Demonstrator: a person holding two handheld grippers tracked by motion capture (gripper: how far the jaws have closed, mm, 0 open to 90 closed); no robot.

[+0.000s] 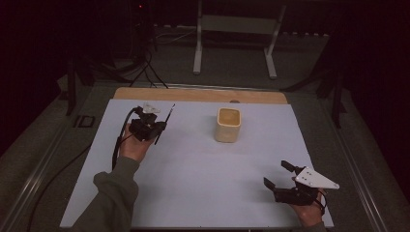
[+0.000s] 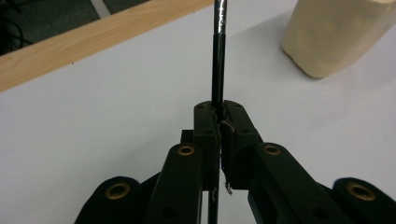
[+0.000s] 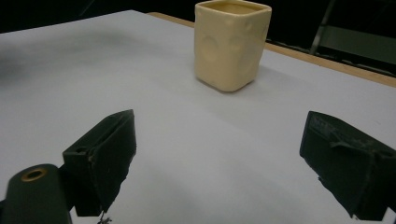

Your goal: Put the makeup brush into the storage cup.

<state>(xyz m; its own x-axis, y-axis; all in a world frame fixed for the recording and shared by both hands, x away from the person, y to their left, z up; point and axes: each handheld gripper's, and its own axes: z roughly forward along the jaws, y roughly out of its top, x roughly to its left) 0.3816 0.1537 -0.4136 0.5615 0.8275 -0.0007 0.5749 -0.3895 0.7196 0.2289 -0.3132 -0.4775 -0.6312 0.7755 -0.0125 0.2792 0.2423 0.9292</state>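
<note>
A cream, square-sided cup [image 1: 227,124] stands upright toward the back middle of the white sheet; it is also at the top right of the left gripper view [image 2: 336,32] and straight ahead in the right gripper view [image 3: 232,44]. My left gripper [image 1: 161,127] is at the back left, shut on a thin dark pen-like stick [image 1: 167,117] that runs out past the jaws [image 2: 218,60]. In that gripper's own view the left gripper [image 2: 219,119] clamps the stick's shaft. Near the front right corner my right gripper [image 1: 275,173] stands open and holds nothing, its jaws wide apart over bare sheet [image 3: 219,140].
The white sheet [image 1: 193,169] covers a wooden table whose bare edge [image 1: 193,94] shows at the back. A metal stand [image 1: 237,29] and cables [image 1: 145,67] sit on the dark floor beyond. The left gripper's cable [image 1: 118,140] loops beside the hand.
</note>
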